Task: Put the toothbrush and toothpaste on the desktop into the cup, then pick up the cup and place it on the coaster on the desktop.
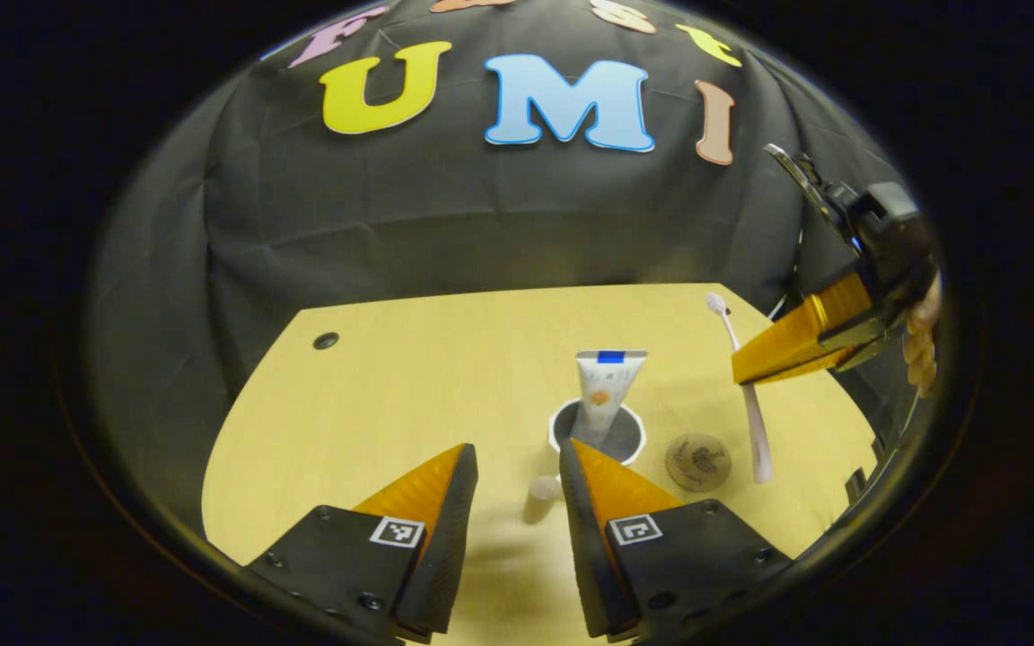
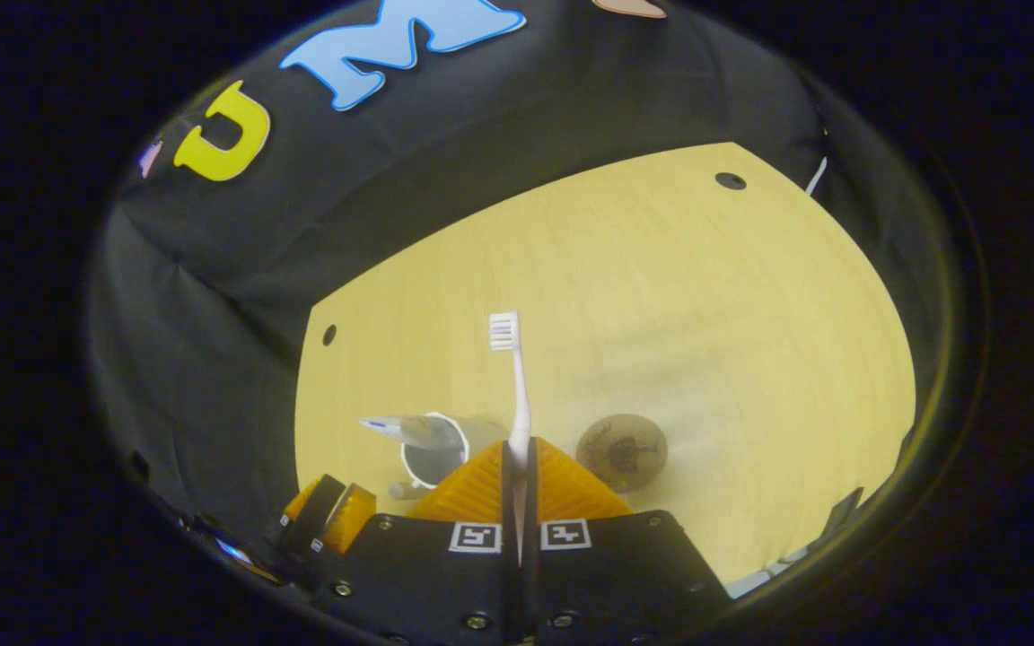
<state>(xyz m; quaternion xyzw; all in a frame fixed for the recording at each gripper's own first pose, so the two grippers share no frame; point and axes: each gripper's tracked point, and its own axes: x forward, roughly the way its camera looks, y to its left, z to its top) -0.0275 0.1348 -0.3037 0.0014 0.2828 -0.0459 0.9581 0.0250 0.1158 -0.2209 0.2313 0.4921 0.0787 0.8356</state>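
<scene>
White toothbrush (image 2: 517, 395) is pinched by its handle between my right gripper (image 2: 518, 467) fingers, bristles up, held above the desktop (image 2: 705, 296), with the cup (image 2: 434, 449) just to its side and the toothpaste (image 1: 605, 395) already standing in it. My left gripper (image 1: 517, 475) hangs wide and empty near the cup. I'd centre the handle over the free part of the rim, lower it beside the tube, then let go; the coaster (image 2: 622, 449) waits beside the cup.

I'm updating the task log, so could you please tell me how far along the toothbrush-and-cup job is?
Done: the toothpaste already stands in the cup. In hand: the right gripper is shut on the toothbrush, held above the desktop and not yet in the cup. The left gripper is open and holds nothing. Left: drop the toothbrush into the cup, then lift the cup onto the coaster, which lies bare beside it.
</scene>
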